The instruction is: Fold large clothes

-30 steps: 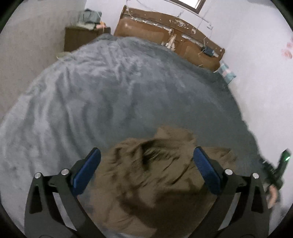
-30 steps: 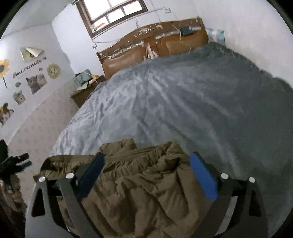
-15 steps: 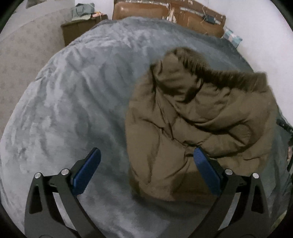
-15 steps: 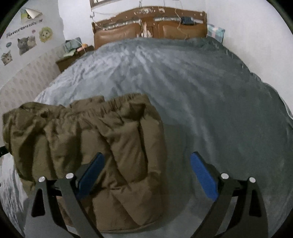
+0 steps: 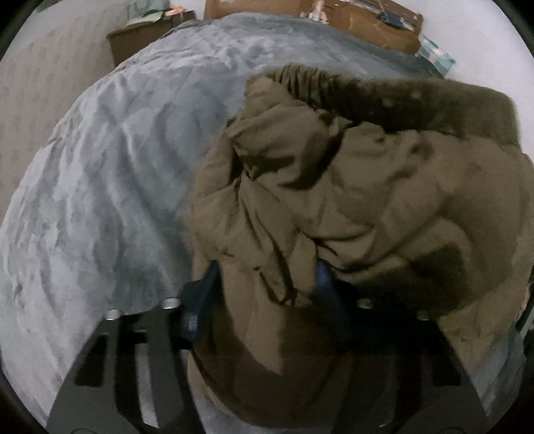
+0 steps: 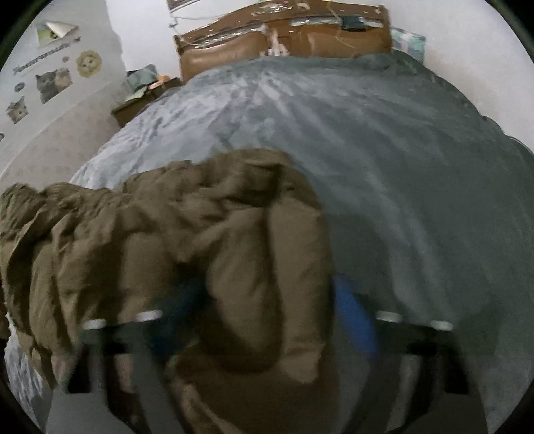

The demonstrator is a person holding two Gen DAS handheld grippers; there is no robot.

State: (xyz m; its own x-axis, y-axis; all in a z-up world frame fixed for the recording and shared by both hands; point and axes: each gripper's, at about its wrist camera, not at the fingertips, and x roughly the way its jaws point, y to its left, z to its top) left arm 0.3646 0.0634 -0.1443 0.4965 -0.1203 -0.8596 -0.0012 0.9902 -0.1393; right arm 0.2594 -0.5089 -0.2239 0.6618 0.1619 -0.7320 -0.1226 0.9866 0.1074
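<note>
Left wrist view: a grey-blanketed bed [image 5: 100,200] below a brown headboard [image 5: 360,16] carries the brown padded jacket [image 5: 383,187]. Left tongs [image 5: 263,287] and right tongs [image 6: 263,310] are closing around jacket folds.

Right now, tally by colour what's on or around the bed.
Olive-brown: 1, the padded jacket
Grey: 1, the blanket
Brown: 2, the headboard and the nightstand
Total: 4

One puffy olive-brown padded jacket [image 5: 367,187], one grey plush blanket [image 5: 100,200], one brown wooden headboard [image 6: 283,36], one dark wooden nightstand [image 6: 140,103], two blue-padded grippers.
</note>
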